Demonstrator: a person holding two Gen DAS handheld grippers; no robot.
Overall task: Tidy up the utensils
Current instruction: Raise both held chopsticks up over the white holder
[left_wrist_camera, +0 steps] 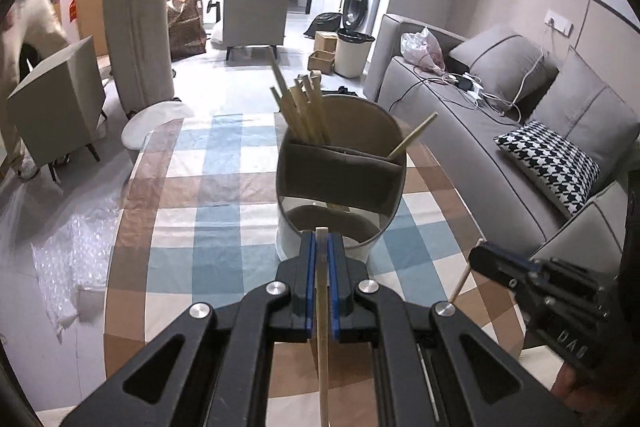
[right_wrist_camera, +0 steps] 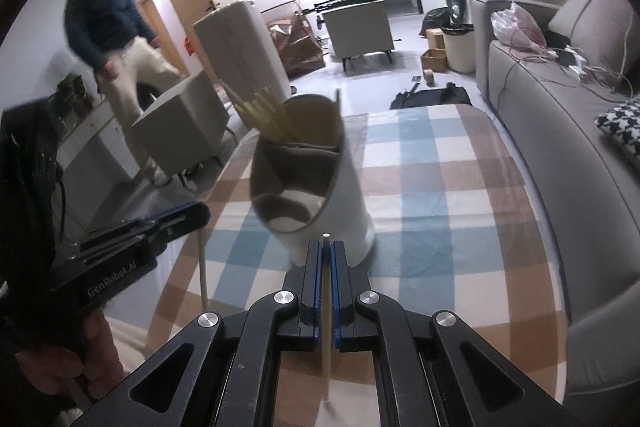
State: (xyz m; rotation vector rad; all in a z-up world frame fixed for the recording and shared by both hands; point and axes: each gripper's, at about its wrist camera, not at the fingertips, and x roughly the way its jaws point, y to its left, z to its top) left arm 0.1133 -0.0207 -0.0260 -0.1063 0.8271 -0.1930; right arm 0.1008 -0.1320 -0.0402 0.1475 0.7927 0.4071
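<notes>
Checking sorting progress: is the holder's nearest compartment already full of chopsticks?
No, the holder's nearest compartment looks empty; the chopsticks stand in the far one.

One utensil holder [left_wrist_camera: 340,167] on the table [left_wrist_camera: 224,187], split into three compartments. About six wooden chopsticks [left_wrist_camera: 302,107] bunched in the rear left compartment, one lone chopstick [left_wrist_camera: 412,141] in the rear right. Two tools, left tool [left_wrist_camera: 322,247] and right tool [right_wrist_camera: 327,251], each clamping one chopstick.
</notes>
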